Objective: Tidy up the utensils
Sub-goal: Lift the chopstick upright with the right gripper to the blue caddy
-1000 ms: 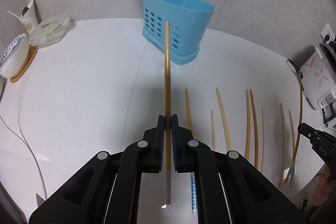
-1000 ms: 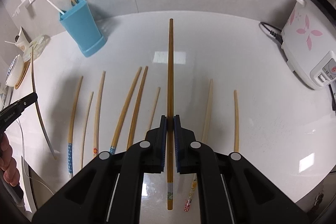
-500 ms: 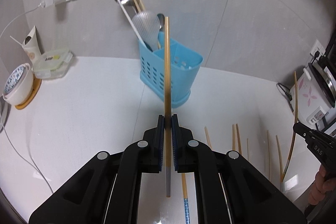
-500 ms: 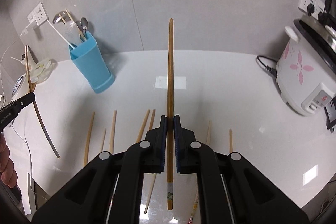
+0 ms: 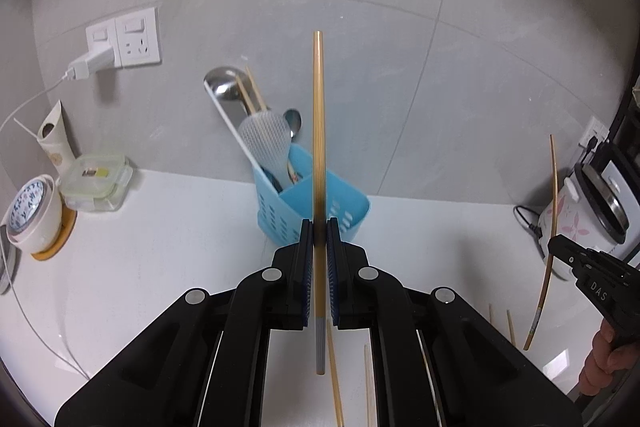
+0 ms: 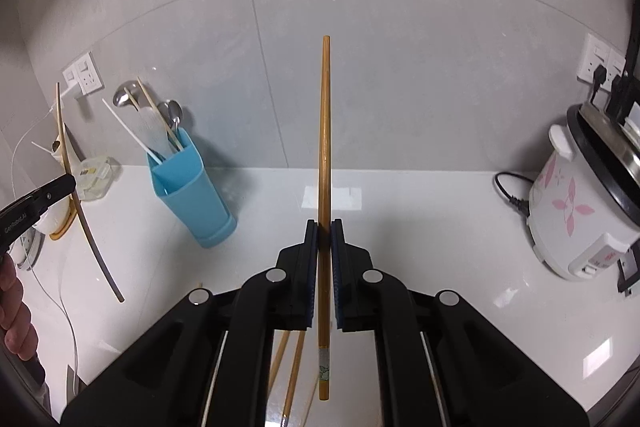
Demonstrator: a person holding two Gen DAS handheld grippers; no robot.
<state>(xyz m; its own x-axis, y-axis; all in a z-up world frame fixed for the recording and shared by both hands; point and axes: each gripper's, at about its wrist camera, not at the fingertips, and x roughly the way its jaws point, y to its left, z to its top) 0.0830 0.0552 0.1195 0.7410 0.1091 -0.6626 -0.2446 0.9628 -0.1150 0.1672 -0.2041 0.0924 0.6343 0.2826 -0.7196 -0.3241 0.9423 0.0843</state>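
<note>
The left hand-held gripper (image 5: 319, 227) is closed on a pale chopstick (image 5: 318, 131), which stands up the middle of its frame between the blue pads, its grey-ribbed end hanging below them. Just behind it, at frame centre, the blue utensil holder (image 5: 348, 205) stands on the white tabletop (image 5: 160, 247) against the grey wall; a ladle, a white slotted spatula, a spoon and a few chopsticks stick out of its rear compartment, while the front one looks empty, though the gripper hides part of it.

The right hand-held gripper (image 6: 325, 227) is likewise clamped on a darker brown chopstick (image 6: 325, 131) with a patterned band near its lower end. In its view the holder sits at middle left and a rice cooker (image 6: 580, 211) with pink flowers at the right edge.

More loose chopsticks (image 5: 334, 375) lie on the tabletop under both grippers, at the bottom of each frame. A lidded container (image 5: 96, 181) and a bowl on a coaster (image 5: 30, 215) sit at the left in the left view.
</note>
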